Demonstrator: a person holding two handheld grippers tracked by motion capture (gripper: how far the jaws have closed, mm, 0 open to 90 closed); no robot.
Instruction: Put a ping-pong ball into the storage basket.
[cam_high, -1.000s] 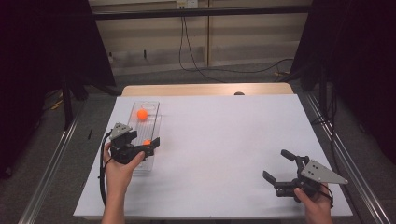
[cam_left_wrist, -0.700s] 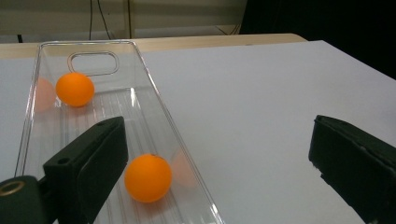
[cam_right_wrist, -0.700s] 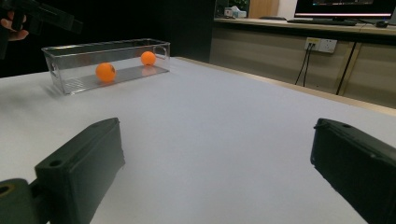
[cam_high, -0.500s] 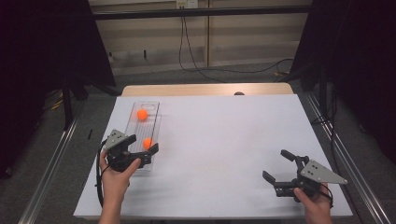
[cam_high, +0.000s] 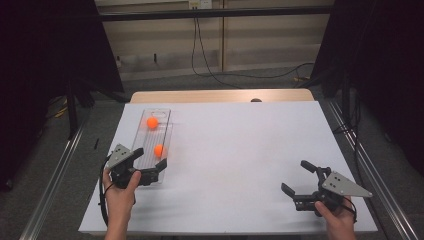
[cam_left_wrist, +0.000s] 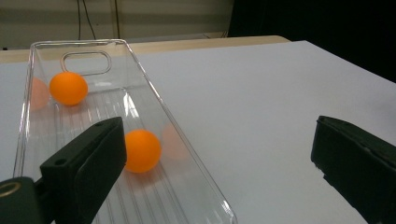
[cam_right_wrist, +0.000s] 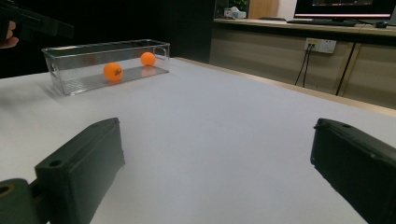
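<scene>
Back toward me comes the left gripper (cam_high: 148, 166), pulled to the near end of the clear tray (cam_high: 167, 112) from where it hung further up over it a second ago, while the right gripper (cam_high: 301, 178) has not budged. Left jaws are spread wide and empty; in the left gripper view one jaw sits over the tray's floor and the other hangs out over bare tabletop (cam_high: 240, 150), so the tray's long wall runs between them. Right jaws are released too, holding nothing, parked low near the front right corner, well apart from everything. Just beyond my left jaws lies the nearer orange ball (cam_left_wrist: 141, 150), resting on the ribbed floor close against that long wall; the farther orange ball (cam_left_wrist: 68, 87) sits up by the end with the handle cut-out. Now, if I'm going for the nearer ball, I reckon the trick is to shift the whole gripper sideways first so both jaws clear the wall and drop inside the tray, then straddle the ball squarely at its widest part. Close slowly: it's light and round, likely to squirt away or roll along those ribs if one jaw touches first. Keep clear of the wall too, or the tray may slide on the tabletop.
</scene>
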